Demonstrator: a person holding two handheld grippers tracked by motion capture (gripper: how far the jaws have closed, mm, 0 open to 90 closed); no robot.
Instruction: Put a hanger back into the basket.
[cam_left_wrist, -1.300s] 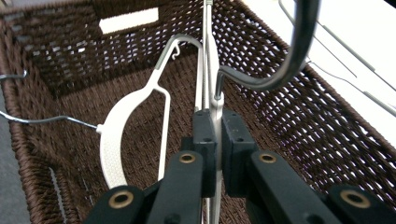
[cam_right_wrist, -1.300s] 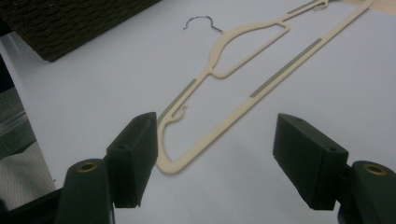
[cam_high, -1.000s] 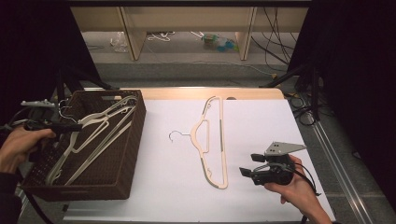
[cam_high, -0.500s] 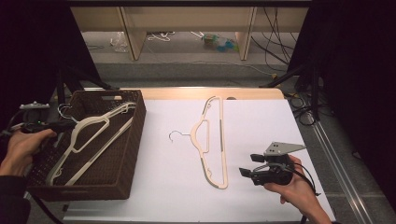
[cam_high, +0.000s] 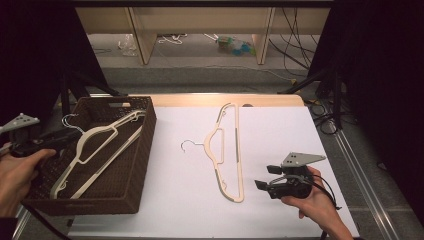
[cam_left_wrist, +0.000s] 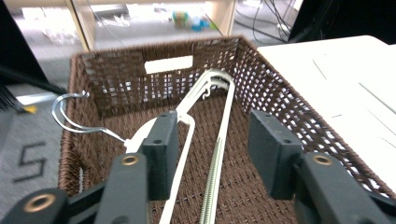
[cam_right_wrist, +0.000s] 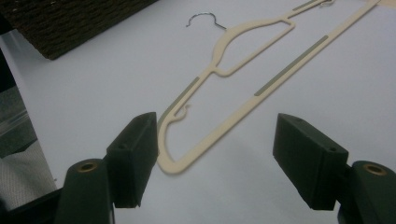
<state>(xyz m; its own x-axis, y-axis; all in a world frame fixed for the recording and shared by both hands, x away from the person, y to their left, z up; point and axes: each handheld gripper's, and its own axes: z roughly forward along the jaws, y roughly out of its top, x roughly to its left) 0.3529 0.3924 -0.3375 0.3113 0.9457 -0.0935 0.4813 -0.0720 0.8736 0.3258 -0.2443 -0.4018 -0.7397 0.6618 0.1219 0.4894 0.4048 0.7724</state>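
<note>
Two hangers are seen: one in the basket (cam_high: 127, 192), one on the desk (cam_high: 175, 210). Both hand-held grippers are released, the left hand-held gripper (cam_high: 62, 139) having just been opening at the basket's 9 o'clock rim, nothing pinched. The desk hanger (cam_high: 235, 150), at 10 o'clock from the right hand-held gripper (cam_high: 265, 182), could be pushed away rather than pinched.

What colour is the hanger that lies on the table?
The hanger is cream, with grey strips and a metal hook; it shows best in the right gripper view.

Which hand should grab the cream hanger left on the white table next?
Right, probably. The right tool sits open just beside the near end of the cream plastic hanger on the white table. The left tool, jaws just opened with nothing clamped, is at the brown wicker basket.
</note>
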